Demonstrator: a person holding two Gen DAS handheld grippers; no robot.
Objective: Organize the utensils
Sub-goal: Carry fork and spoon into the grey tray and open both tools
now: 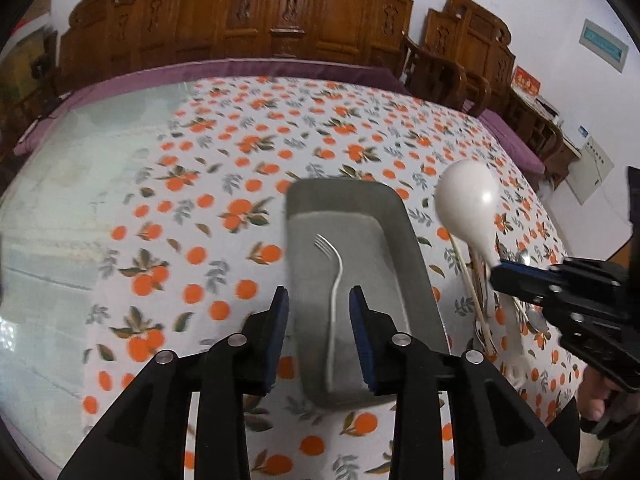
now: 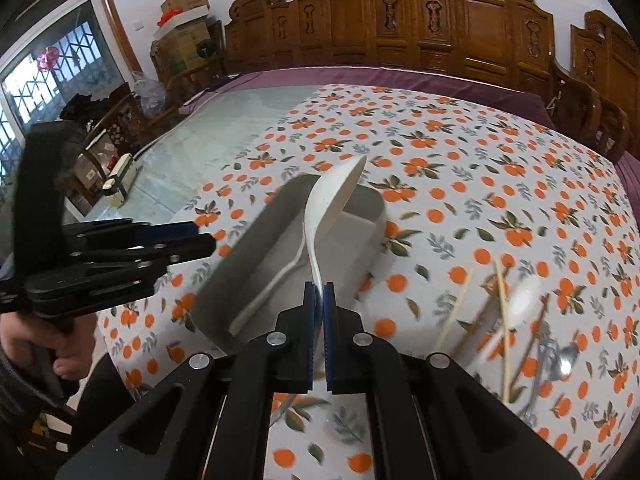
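A grey rectangular tray (image 1: pixel 404 240) lies on the orange-print tablecloth and holds one white fork (image 1: pixel 335 280). My left gripper (image 1: pixel 319 298) is open and empty, its fingers on either side of the fork's handle above the tray. My right gripper (image 2: pixel 319 288) is shut on the handle of a large white spoon (image 2: pixel 332 200) and holds it in the air over the tray (image 2: pixel 240 240). The same spoon (image 1: pixel 468 204) and right gripper (image 1: pixel 502 272) show at the right of the left wrist view. The fork (image 2: pixel 272 284) also shows in the right wrist view.
Loose chopsticks (image 2: pixel 500 312), a white spoon (image 2: pixel 524 300) and metal spoons (image 2: pixel 560 360) lie in a pile right of the tray; the pile (image 1: pixel 484 304) also shows in the left wrist view. Carved wooden chairs (image 1: pixel 256 12) line the table's far edge. Bare glass tabletop (image 1: pixel 80 184) lies left.
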